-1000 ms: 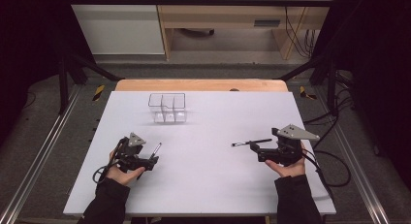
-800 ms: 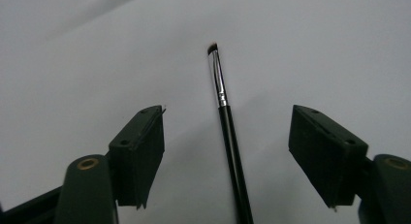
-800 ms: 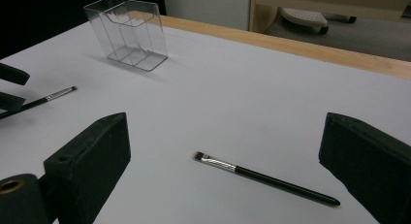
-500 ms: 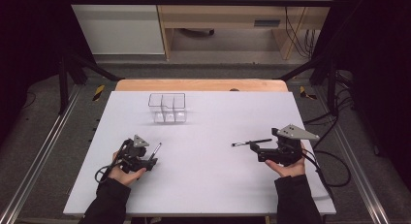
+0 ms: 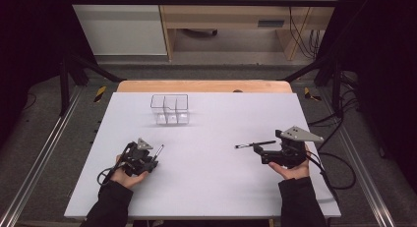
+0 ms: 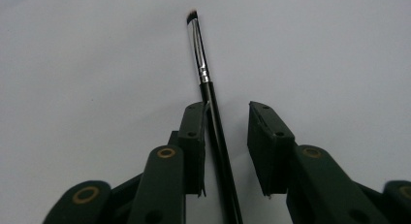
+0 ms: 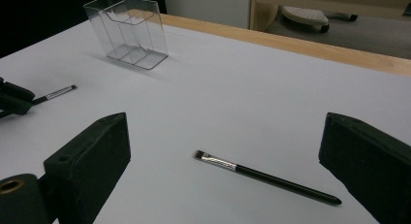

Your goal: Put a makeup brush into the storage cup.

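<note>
Black brush (image 6: 213, 117) handle end cut off between left claw (image 6: 227, 136) jaws

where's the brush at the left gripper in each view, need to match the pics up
High view: the brush is lower left, poking up-right out of the left gripper.
Left gripper view: the brush is at centre, bristles up, between jaws that have just been closing; one pad is not on it yet.
Right gripper view: the brush is at the far left edge.
Shared landmark: the left gripper's black jaws at its handle.
</note>
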Tool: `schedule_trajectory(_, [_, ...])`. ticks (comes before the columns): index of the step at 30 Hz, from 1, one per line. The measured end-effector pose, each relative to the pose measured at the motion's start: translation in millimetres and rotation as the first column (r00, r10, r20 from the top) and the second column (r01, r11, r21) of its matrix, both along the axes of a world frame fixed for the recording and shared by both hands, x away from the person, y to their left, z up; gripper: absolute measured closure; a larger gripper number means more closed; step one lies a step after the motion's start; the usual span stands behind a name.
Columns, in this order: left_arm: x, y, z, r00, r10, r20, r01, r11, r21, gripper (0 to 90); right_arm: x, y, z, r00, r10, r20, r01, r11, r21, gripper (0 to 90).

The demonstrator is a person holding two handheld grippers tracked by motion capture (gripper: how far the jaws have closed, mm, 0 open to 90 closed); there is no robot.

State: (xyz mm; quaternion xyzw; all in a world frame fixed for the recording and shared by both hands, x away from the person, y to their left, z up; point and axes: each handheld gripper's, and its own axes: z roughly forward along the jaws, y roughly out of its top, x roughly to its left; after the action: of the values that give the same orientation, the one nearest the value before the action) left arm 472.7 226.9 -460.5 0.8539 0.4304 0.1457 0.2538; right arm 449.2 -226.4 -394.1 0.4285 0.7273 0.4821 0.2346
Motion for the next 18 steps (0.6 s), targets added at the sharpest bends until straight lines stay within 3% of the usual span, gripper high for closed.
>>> schedule_trajectory(9, [1.0, 3.1, 0.1, 0.9999, 0.012, -0.009, -0.012, 0.9998, -0.015, 80.3, 0.1, 0.4, -0.2, 1.0000, 0.002, -0.004, -0.002, 1.0000, 0.001, 5.0])
schedule_trajectory(18, [1.0, 4.4, 0.5, 0.9998, -0.015, -0.010, 0.014, 0.9999, -0.006, 82.8, 0.2, 0.5, -0.4, 1.0000, 0.003, -0.004, -0.003, 1.0000, 0.001, 4.9])
